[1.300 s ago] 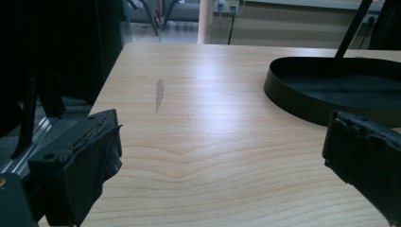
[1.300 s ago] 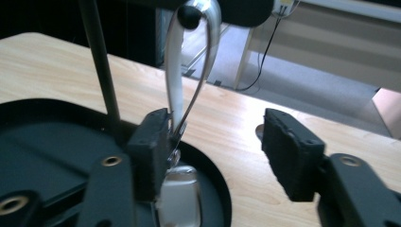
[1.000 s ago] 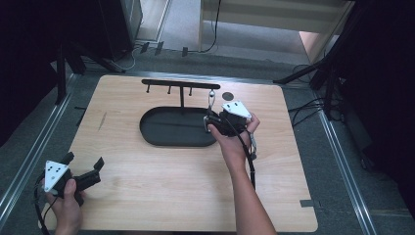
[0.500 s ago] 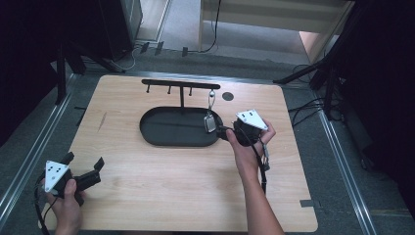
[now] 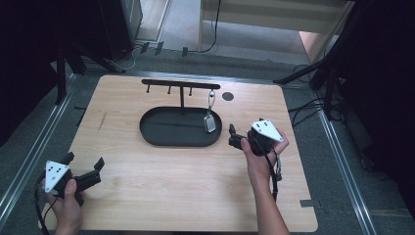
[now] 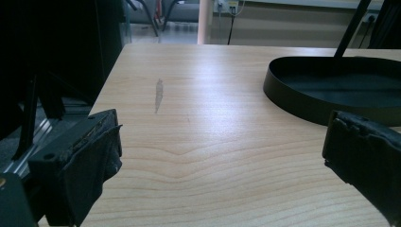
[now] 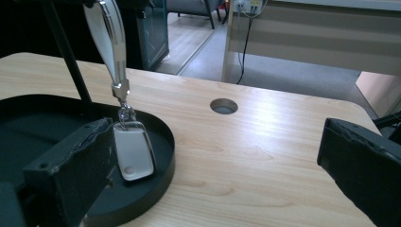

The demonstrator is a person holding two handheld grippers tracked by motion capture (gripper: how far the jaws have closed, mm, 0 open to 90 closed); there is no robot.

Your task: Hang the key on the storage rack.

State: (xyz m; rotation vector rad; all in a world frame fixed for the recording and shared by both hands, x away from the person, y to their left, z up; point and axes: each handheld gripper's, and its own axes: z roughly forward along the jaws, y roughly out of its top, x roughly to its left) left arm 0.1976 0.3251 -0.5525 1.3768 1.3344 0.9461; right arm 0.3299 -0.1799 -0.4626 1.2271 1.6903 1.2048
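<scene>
One key tag (image 5: 210,123) hangs by a silver clip (image 5: 211,101) from the right end of a black rack (image 5: 181,84) that stands over an oval black tray (image 5: 151,134) on the wooden table (image 5: 147,186). The tag's long axis runs up and down, clip end at the top and rounded free end pointing down into the tray. In the right gripper view the tag (image 7: 134,152) hangs just inside the tray's rim (image 7: 163,163), a little tilted, and whether its lower end touches the tray floor cannot be told.

The right gripper (image 5: 231,137) sits just beside the tray's right end, near the tag but apart from it, pointing left toward it. Its jaws stand wide apart with nothing between them.

The left gripper (image 5: 84,164) is held at the near left corner of the table, well apart from the tray and the tag. Its jaws are likewise spread wide and empty, pointing across the bare wood toward the tray (image 6: 302,101). A round hole (image 5: 227,96) lies in the table behind the right gripper.
</scene>
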